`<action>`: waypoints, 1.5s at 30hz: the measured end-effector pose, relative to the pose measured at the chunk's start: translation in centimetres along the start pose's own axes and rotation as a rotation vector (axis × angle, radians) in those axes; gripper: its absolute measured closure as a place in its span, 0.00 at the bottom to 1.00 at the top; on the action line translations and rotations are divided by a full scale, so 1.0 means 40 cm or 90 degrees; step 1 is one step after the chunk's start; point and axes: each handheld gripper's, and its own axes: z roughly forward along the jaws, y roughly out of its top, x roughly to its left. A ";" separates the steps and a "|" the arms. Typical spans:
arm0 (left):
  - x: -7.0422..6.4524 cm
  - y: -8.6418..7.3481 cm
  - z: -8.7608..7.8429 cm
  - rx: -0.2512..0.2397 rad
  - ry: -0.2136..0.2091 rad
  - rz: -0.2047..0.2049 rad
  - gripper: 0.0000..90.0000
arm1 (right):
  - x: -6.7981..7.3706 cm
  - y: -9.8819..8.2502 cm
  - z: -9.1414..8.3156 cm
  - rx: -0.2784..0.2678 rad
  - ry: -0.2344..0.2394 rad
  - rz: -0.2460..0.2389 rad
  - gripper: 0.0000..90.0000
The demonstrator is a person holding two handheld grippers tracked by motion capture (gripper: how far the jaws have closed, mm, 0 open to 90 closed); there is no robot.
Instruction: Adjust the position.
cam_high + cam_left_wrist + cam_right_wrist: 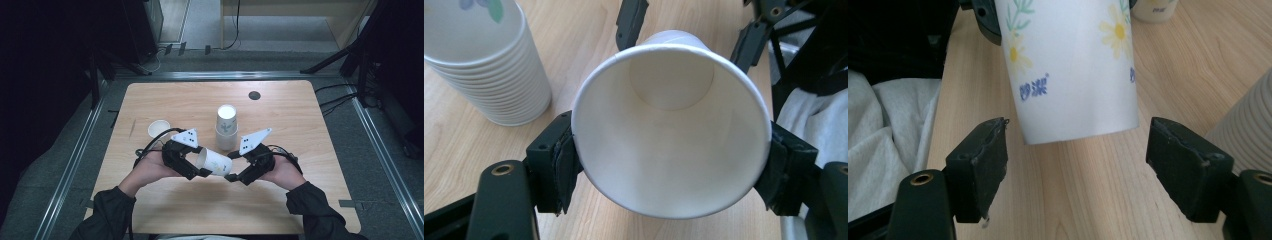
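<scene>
A white paper cup (216, 163) with a yellow flower print lies on its side in the air, its mouth toward the person's left. My left gripper (202, 161) is shut on it near the rim; in the left gripper view the pads (564, 165) press both sides of the cup (671, 130). My right gripper (232, 166) stands open around the cup's base. In the right gripper view its pads (985, 160) stay clear of the cup (1073, 70) on both sides.
A stack of nested paper cups (226, 127) stands upside down just behind the grippers. A single upright cup (158, 129) sits at the left. A dark round hole (254, 95) is in the wooden table (280, 215) near the far edge.
</scene>
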 end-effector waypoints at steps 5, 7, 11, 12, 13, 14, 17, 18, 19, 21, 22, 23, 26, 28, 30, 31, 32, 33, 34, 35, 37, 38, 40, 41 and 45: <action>0.002 0.019 0.029 0.042 0.010 0.018 0.27 | 0.007 -0.016 -0.001 0.010 -0.014 0.014 0.28; 0.002 0.027 0.039 0.052 0.004 0.024 0.27 | 0.008 -0.022 0.000 0.014 -0.020 0.015 0.28; -0.001 0.045 0.061 0.071 -0.009 0.036 0.27 | 0.014 -0.034 0.004 0.023 -0.028 0.018 0.28; -0.001 0.045 0.061 0.071 -0.009 0.036 0.27 | 0.014 -0.034 0.004 0.023 -0.028 0.018 0.28; -0.003 0.050 0.070 0.079 -0.011 0.041 0.27 | 0.017 -0.038 0.007 0.027 -0.029 0.020 0.28; -0.004 0.051 0.073 0.082 -0.013 0.039 0.27 | 0.017 -0.039 0.009 0.029 -0.027 0.020 0.28; -0.009 0.054 0.086 0.094 -0.015 0.049 0.27 | 0.021 -0.041 0.019 0.038 -0.025 0.017 0.28; -0.011 0.055 0.090 0.100 -0.018 0.051 0.27 | 0.023 -0.041 0.023 0.043 -0.025 0.015 0.29; -0.013 0.056 0.093 0.107 -0.017 0.057 0.27 | 0.025 -0.041 0.027 0.047 -0.025 0.013 0.29; -0.019 0.057 0.098 0.115 -0.020 0.066 0.27 | 0.026 -0.041 0.034 0.053 -0.025 0.006 0.31; -0.022 0.057 0.099 0.118 -0.019 0.069 0.27 | 0.027 -0.041 0.037 0.055 -0.023 0.005 0.32; -0.024 0.057 0.101 0.120 -0.021 0.072 0.27 | 0.027 -0.041 0.040 0.057 -0.022 0.003 0.33; -0.026 0.058 0.103 0.123 -0.026 0.074 0.27 | 0.029 -0.041 0.047 0.065 -0.014 -0.004 0.37; -0.029 0.057 0.104 0.122 -0.024 0.074 0.27 | 0.032 -0.042 0.048 0.069 -0.014 -0.012 0.39; -0.029 0.056 0.103 0.117 -0.024 0.078 0.27 | 0.031 -0.041 0.047 0.071 -0.013 -0.012 0.39; -0.028 0.055 0.102 0.114 -0.025 0.081 0.27 | 0.031 -0.041 0.046 0.070 -0.014 -0.014 0.39; -0.027 0.055 0.101 0.112 -0.025 0.082 0.26 | 0.031 -0.040 0.046 0.069 -0.013 -0.015 0.39; -0.026 0.055 0.099 0.108 -0.024 0.082 0.25 | 0.030 -0.039 0.045 0.068 -0.014 -0.015 0.39; -0.024 0.054 0.099 0.105 -0.024 0.080 0.24 | 0.031 -0.038 0.043 0.066 -0.015 -0.013 0.39; -0.023 0.055 0.097 0.105 -0.023 0.080 0.23 | 0.030 -0.038 0.041 0.065 -0.016 -0.013 0.39; -0.020 0.055 0.093 0.094 -0.027 0.075 0.19 | 0.029 -0.037 0.036 0.058 -0.019 -0.008 0.39; -0.020 0.055 0.091 0.088 -0.028 0.073 0.17 | 0.027 -0.037 0.033 0.056 -0.022 -0.009 0.39; -0.020 0.057 0.083 0.074 -0.024 0.074 0.14 | 0.025 -0.037 0.024 0.045 -0.024 -0.003 0.39; -0.019 0.057 0.081 0.065 -0.021 0.069 0.14 | 0.023 -0.036 0.019 0.037 -0.025 0.001 0.39; -0.014 0.060 0.070 0.044 -0.008 0.057 0.12 | 0.019 -0.036 0.001 0.013 -0.023 0.009 0.39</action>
